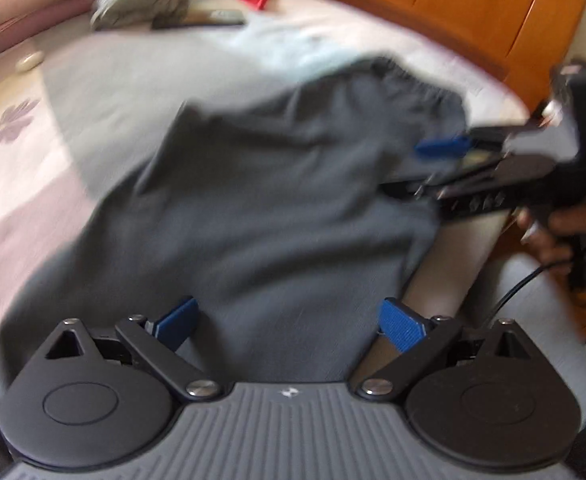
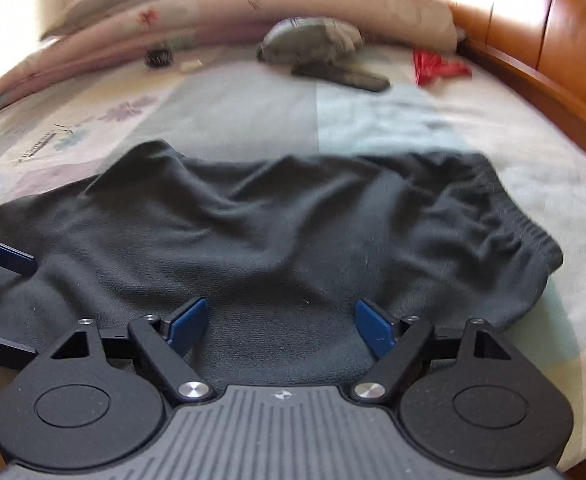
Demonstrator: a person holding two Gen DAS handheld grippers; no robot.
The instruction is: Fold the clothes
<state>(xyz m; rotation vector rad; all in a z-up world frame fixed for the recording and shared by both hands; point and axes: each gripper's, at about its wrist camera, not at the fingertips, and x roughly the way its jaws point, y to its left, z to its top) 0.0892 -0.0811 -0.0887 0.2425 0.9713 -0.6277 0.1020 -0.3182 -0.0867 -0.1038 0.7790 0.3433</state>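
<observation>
Dark grey shorts (image 1: 285, 184) lie spread on the bed, elastic waistband at the far right (image 2: 529, 224). My left gripper (image 1: 289, 320) is open, its blue pads wide apart over the near edge of the shorts. My right gripper (image 2: 281, 320) is also open, pads astride the cloth's near edge. In the left wrist view the right gripper (image 1: 445, 148) reaches in from the right at the shorts' waistband side. In the right wrist view a blue finger of the left gripper (image 2: 9, 256) rests at the cloth's left edge. The left view is motion-blurred.
The bed has a floral sheet (image 2: 93, 120). At its far side lie a grey bundle (image 2: 313, 40), a dark flat object (image 2: 345, 74), a red item (image 2: 437, 66) and folded quilts (image 2: 213, 8). A wooden headboard (image 2: 533, 40) runs along the right.
</observation>
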